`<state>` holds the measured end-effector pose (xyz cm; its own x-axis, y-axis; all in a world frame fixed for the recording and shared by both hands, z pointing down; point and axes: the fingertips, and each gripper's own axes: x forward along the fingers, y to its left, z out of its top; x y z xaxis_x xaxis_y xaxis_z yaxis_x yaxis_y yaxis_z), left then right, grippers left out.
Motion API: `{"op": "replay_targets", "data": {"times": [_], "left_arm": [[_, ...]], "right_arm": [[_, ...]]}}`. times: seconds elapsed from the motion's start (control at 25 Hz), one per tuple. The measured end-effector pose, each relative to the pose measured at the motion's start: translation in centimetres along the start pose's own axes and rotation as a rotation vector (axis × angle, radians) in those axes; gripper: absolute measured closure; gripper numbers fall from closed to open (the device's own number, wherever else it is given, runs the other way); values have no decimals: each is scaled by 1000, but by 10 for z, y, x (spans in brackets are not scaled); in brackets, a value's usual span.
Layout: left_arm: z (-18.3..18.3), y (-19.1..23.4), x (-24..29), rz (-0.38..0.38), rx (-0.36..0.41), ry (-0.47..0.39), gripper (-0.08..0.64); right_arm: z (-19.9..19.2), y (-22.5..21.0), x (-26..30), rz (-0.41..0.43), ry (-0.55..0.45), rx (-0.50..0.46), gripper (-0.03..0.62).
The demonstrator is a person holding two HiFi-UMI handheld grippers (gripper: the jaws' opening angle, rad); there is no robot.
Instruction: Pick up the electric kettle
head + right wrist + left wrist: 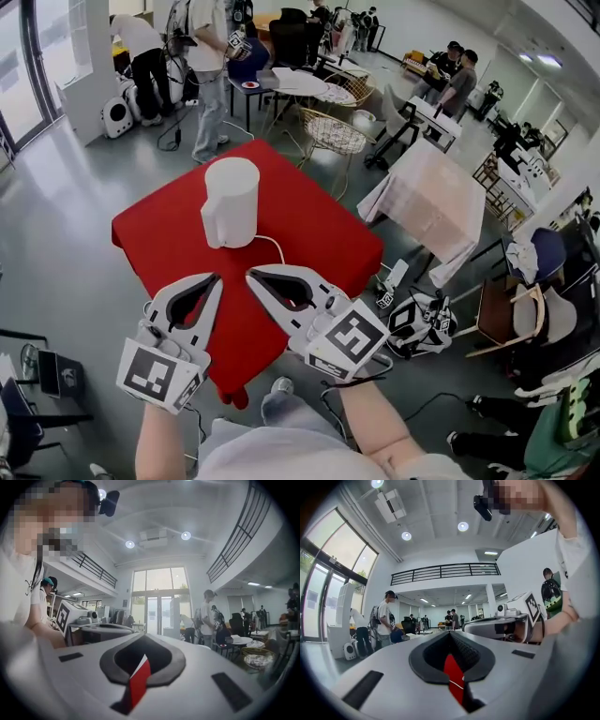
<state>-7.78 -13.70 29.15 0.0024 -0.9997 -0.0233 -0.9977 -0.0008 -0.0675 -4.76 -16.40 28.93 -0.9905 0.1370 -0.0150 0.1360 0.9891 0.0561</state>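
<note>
Currently the white electric kettle [231, 202] stands upright on the red table [309, 220], and nothing touches it. A thin white cord [274, 246] leaves the kettle's foot on the side nearer the person and curls off to its right.

Both tools hover short of the kettle on that same near side. The left gripper [215, 278] and the right gripper [251, 274] lie side by side, tips aimed roughly at the kettle. Each has its jaws pressed together. In the left gripper view [451, 634] and the right gripper view [141, 638] only a sliver of red cloth shows through the slot, so neither holds anything.

The main risk is reaching the kettle with the jaws closed like this. The tips would shove the tall, smooth body and could slide or tip it rather than grip it. No handle is visible from here; it may be on the far side, so a clamp on the round wall could slip. The cord could also snag or tug back as the kettle rises.
</note>
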Motion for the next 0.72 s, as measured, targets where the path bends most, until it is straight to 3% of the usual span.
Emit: {"op": "replay_targets", "data": {"times": [0.36, 0.72], "left_arm": [[-7, -5, 14, 111, 1, 14, 549], [-13, 0, 24, 111, 2, 30, 549]], "right_arm": [[-7, -16, -3, 114, -6, 8, 585], [-12, -23, 4, 129, -15, 19, 585]]}}
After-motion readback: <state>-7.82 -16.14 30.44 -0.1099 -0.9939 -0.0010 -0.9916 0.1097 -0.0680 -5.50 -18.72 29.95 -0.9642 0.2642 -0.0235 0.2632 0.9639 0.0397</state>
